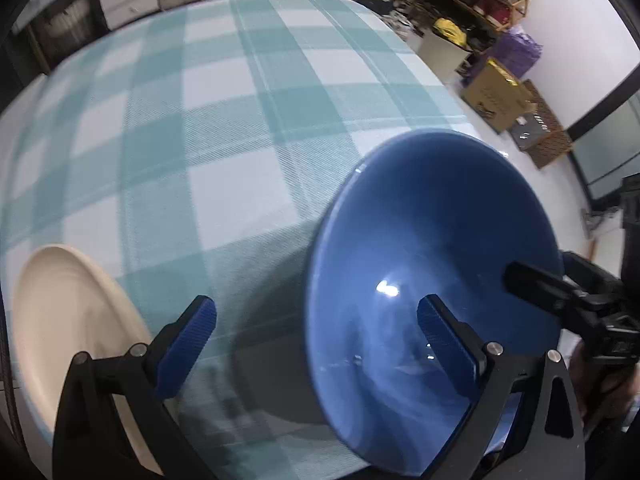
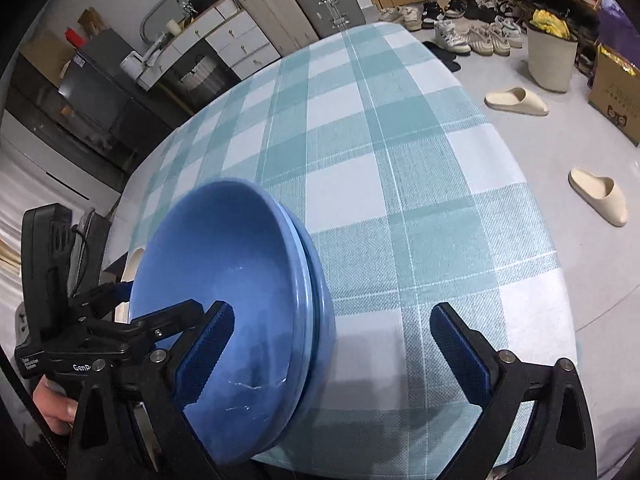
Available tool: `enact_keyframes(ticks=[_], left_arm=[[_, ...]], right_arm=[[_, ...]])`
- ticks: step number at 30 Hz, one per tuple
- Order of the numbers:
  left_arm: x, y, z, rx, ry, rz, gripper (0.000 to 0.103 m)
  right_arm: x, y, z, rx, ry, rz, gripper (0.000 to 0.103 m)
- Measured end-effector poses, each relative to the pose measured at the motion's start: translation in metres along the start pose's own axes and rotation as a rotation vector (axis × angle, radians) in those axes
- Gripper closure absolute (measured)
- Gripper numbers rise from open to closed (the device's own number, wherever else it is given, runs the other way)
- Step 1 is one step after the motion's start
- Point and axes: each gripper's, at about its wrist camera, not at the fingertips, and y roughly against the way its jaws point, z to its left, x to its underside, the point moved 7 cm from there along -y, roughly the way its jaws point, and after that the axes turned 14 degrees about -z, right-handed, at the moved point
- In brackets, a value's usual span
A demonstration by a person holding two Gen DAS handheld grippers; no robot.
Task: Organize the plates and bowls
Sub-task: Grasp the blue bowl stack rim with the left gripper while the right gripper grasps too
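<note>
A blue bowl [image 1: 432,240] stands on the checked tablecloth [image 1: 224,128] near the table's front edge. In the right wrist view the blue bowl [image 2: 216,264] shows a second blue rim [image 2: 316,304] just under its own. A cream plate [image 1: 68,320] lies to its left. My left gripper [image 1: 320,344] is open, one finger [image 1: 444,344] over the bowl's inside and the other outside its left rim. My right gripper [image 2: 332,352] is open too, its left finger [image 2: 204,352] over the bowl's inside and the other past the right rim. Neither pad presses on the bowl.
The table's right edge [image 2: 560,280] drops to a grey floor with two cream slippers [image 2: 598,196], a row of shoes [image 2: 472,28], a bin [image 2: 550,60] and a cardboard box [image 2: 616,92]. Suitcases [image 2: 288,4] and white drawers [image 2: 236,40] stand beyond the far edge.
</note>
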Motion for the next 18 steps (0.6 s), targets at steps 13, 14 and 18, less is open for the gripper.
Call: enact_keyframes(ticks=[13, 14, 18], left_arm=[[0.010, -0.016, 0.008, 0.039, -0.059, 0.080, 0.059], [0.009, -0.015, 0.008, 0.045, -0.060, 0.073, 0.059], [0.012, -0.013, 0.006, 0.074, -0.050, 0.077, 0.070]], right_arm=[[0.022, -0.023, 0.006, 0.023, 0.030, 0.120, 0.050], [0.023, -0.024, 0.009, 0.015, 0.029, 0.125, 0.057], [0.025, -0.027, 0.016, 0.019, 0.052, 0.138, 0.075]])
